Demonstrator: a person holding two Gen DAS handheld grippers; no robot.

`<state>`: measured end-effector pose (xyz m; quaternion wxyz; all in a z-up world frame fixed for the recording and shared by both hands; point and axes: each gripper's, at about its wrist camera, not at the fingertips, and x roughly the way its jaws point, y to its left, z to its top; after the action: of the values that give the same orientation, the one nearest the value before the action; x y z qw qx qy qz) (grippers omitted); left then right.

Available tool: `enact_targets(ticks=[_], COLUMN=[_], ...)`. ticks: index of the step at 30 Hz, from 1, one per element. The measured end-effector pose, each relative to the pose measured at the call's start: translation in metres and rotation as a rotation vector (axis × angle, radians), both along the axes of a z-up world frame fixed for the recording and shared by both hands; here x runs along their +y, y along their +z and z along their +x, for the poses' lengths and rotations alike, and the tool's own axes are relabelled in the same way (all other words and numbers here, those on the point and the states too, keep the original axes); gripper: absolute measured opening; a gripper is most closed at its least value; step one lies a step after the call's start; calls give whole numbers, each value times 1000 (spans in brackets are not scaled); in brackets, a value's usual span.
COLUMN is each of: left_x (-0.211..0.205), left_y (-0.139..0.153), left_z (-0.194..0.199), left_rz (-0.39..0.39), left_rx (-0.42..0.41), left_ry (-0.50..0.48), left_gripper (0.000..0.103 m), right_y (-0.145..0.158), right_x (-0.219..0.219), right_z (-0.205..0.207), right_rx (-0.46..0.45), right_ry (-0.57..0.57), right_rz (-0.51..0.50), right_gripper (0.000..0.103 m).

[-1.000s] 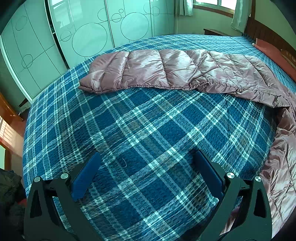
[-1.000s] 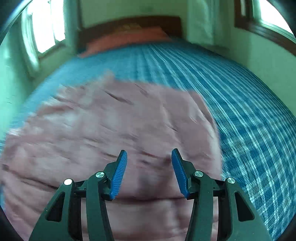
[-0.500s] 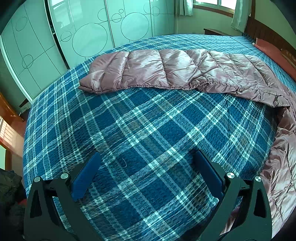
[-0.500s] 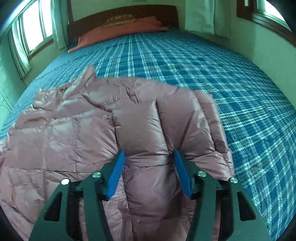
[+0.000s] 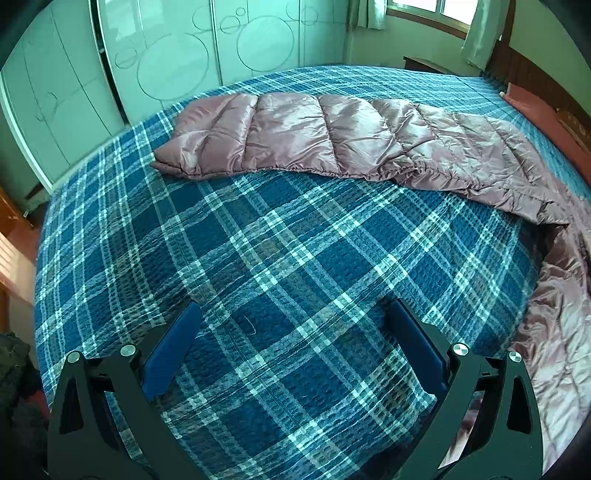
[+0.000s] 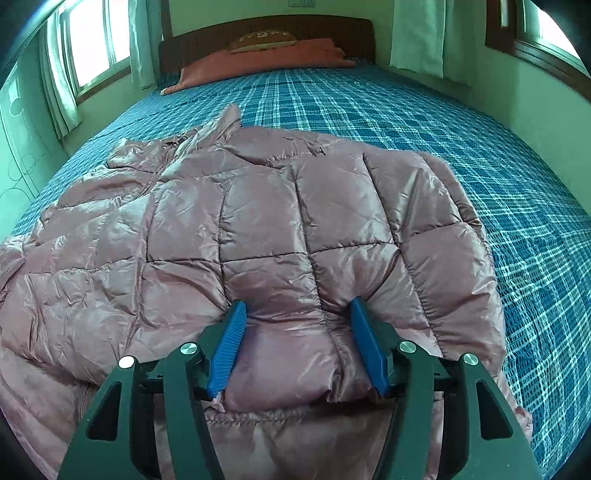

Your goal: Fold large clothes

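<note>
The right gripper [image 6: 295, 314] has just been opening its jaws, a folded-over sleeve [image 6: 332, 229] of the pink down jacket [image 6: 147, 258] lying loose between them. The left gripper [image 5: 291, 314] hovers, jaws wide apart, over bare plaid bedspread [image 5: 277, 240]. The far sleeve [image 5: 295, 136] lies outstretched, so most folding remains

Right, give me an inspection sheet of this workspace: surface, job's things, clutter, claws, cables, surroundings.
Surface: bed with blue plaid cover, fairly smooth.
Job's things: pink quilted jacket lying on the cover, one sleeve stretched out across the bed, the other folded over the body.
Clutter: orange pillow at the headboard; dark bundle beside the bed.
Claws: left claw open over bare cover, holding nothing; right claw has just been opening, its pads either side of the folded sleeve's padding at the near edge, grip not clear.
Cables: nothing seen.
Surroundings: wardrobe doors with circle patterns, curtained windows, wooden headboard.
</note>
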<state>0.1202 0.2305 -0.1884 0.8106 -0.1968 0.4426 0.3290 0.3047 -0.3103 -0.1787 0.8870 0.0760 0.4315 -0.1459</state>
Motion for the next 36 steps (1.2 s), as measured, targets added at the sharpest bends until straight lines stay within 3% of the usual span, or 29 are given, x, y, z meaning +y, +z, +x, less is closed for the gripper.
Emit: enact_targets(ticks=[2, 4, 7, 9, 12, 14, 16, 19, 21, 24, 30, 36], left_x=[10, 28, 62, 84, 121, 138, 152, 164, 176, 170, 122, 24], left_y=[6, 13, 17, 13, 0, 0, -1, -3, 0, 7, 55, 96], left_z=[-7, -17, -22, -19, -14, -12, -12, -8, -1, 7, 34, 85], left_rz=[-35, -80, -109, -150, -225, -220, -225, -237, -222, -167, 51, 210], left_rx=[-55, -162, -272, -319, -368, -408, -443, -462, -482, -449, -451, -458], left_ry=[3, 25, 63, 81, 143, 174, 219, 269, 262, 243, 88, -209], left_gripper=[101, 101, 91, 80, 79, 78, 70, 49, 22, 13, 10, 10], right_y=[0, 1, 0, -1, -1, -1, -1, -2, -1, -2, -1, -1], right_x=[0, -1, 2, 3, 3, 3, 4, 4, 4, 4, 4, 1], right_z=[-1, -1, -5, -7, -8, -9, -10, -10, -10, -10, -12, -15], right_rx=[-10, -16, -20, -23, -28, -31, -32, -33, -35, -39, -47, -57], right_ry=[2, 6, 7, 6, 6, 6, 6, 6, 6, 5, 5, 4], right_rz=[7, 15, 8, 5, 8, 6, 2, -4, -4, -2, 2, 16], right_gripper=[60, 62, 63, 63, 63, 63, 63, 63, 63, 63, 63, 63])
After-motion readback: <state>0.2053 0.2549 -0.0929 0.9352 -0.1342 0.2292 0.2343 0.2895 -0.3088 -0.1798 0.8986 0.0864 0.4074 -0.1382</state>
